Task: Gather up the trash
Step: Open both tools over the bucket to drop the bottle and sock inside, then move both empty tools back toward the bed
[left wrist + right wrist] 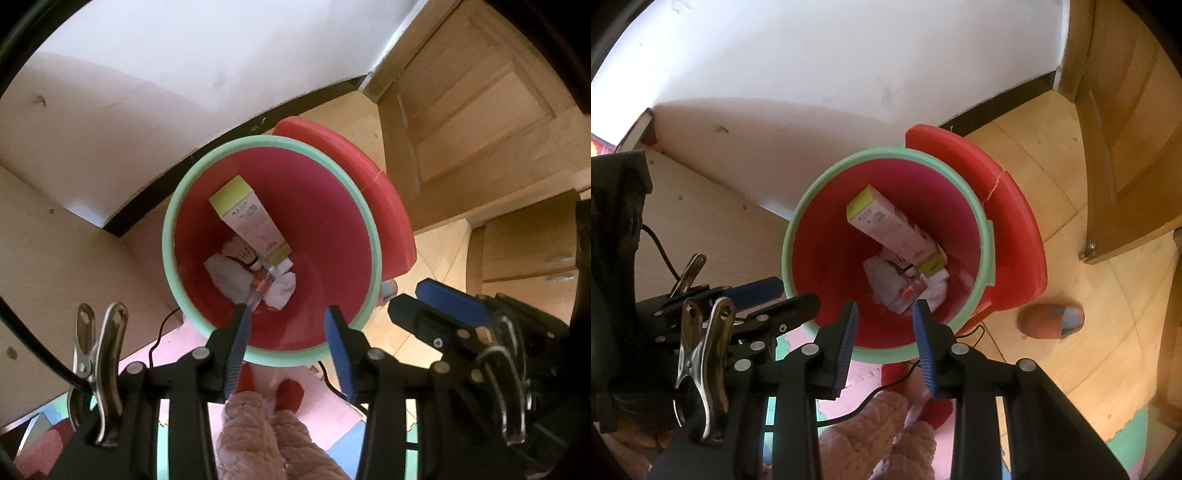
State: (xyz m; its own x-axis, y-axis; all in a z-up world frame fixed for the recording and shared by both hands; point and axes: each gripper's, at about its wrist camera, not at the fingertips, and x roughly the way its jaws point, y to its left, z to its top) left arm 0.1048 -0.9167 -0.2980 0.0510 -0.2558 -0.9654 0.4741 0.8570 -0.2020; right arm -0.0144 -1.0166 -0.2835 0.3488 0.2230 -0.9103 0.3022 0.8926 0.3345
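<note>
Trash sits at bottom of red bin [332,206] w/ green rim: long white/lime carton [249,218] leaning on inner wall, shuttlecock [242,253], crumpled white paper [229,278], small clear red-marked piece [260,286]. Bin on wood floor [1034,177] by white wall, red lid [362,173] behind it. Left gripper [286,317] and right gripper [884,308] both hover over bin mouth, jaws released, nothing btwn them. Orange slipper [1051,321] right of bin.
</note>
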